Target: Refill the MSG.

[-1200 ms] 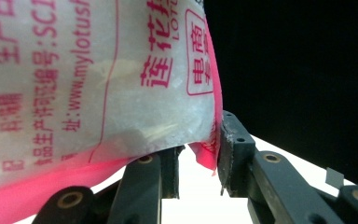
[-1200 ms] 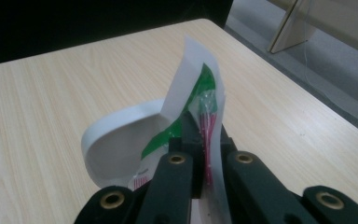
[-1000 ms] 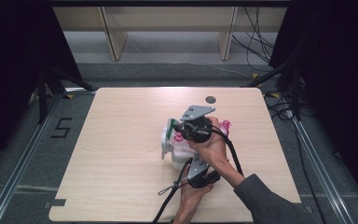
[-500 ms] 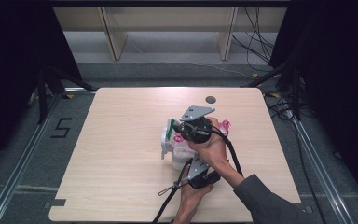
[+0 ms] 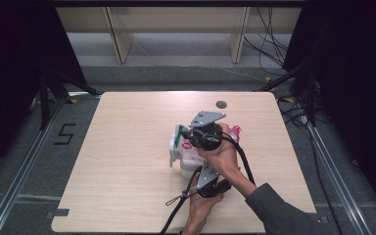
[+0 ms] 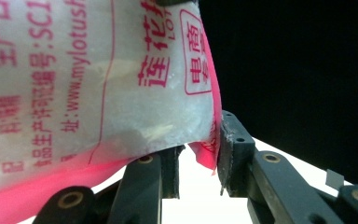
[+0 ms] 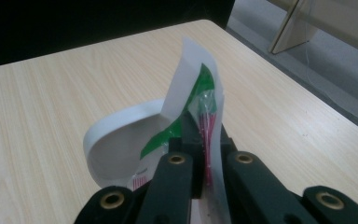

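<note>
A white plastic bag (image 5: 192, 155) with pink print hangs over the middle of the table (image 5: 127, 161), held between both grippers. My left gripper (image 5: 197, 167) comes up from below, and its jaws (image 6: 198, 163) pinch the bag's (image 6: 98, 84) pink lower corner. My right gripper (image 5: 184, 139) reaches in from the right. It is shut (image 7: 200, 135) on the bag's white and green top flap (image 7: 191, 79), which stands upright. A white bowl (image 7: 116, 144) sits on the table just beyond that flap, below the bag's left side (image 5: 173, 149).
A dark round hole (image 5: 221, 104) marks the table's far edge. Wooden shelf legs (image 5: 119, 41) stand behind the table. Cables (image 5: 176, 208) trail from the grippers toward the near edge. A "5" (image 5: 64, 133) is marked on the floor to the left.
</note>
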Tool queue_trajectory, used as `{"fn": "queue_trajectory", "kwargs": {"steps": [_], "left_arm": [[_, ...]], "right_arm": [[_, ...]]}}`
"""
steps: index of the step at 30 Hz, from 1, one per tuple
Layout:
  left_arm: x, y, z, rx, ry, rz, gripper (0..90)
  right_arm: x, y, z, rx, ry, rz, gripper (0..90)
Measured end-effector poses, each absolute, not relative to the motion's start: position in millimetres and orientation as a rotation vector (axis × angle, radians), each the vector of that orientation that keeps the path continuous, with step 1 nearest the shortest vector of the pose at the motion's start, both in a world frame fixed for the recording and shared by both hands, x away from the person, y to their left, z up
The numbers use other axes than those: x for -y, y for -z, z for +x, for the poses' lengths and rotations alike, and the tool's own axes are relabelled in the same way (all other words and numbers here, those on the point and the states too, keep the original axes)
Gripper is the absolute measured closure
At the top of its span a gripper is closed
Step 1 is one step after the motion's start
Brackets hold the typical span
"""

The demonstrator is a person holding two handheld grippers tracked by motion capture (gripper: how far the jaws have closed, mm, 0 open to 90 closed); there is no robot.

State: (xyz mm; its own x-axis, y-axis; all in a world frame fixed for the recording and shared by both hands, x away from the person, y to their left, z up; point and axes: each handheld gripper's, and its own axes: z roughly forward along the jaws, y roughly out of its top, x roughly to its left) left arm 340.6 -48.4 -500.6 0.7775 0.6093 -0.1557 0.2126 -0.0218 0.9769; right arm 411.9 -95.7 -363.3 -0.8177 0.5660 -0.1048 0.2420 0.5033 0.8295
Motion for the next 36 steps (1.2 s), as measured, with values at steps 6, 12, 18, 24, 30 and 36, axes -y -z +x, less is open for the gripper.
{"fn": "queue_trajectory", "kwargs": {"steps": [6,12,18,24,30,36], "left_arm": [[49.5,501.9,342.2,-0.658,-0.344,1.563,71.8],[49.7,502.4,342.5,-0.662,-0.340,1.562,71.8],[49.6,502.9,342.5,-0.663,-0.340,1.563,71.9],[49.6,503.4,342.9,-0.663,-0.339,1.564,71.9],[47.6,502.3,341.5,-0.683,-0.349,1.594,71.8],[48.2,502.7,341.7,-0.683,-0.348,1.597,71.8]], "right_arm": [[95.0,364.1,411.2,-2.392,-1.234,0.689,90.0],[94.6,365.8,412.8,-2.388,-1.215,0.673,90.0],[93.6,366.5,411.8,-2.392,-1.210,0.684,90.0],[95.6,365.5,414.1,-2.372,-1.235,0.658,90.0],[93.1,370.6,414.6,-2.394,-1.193,0.640,90.0],[94.1,370.1,414.5,-2.384,-1.205,0.667,90.0]]}}
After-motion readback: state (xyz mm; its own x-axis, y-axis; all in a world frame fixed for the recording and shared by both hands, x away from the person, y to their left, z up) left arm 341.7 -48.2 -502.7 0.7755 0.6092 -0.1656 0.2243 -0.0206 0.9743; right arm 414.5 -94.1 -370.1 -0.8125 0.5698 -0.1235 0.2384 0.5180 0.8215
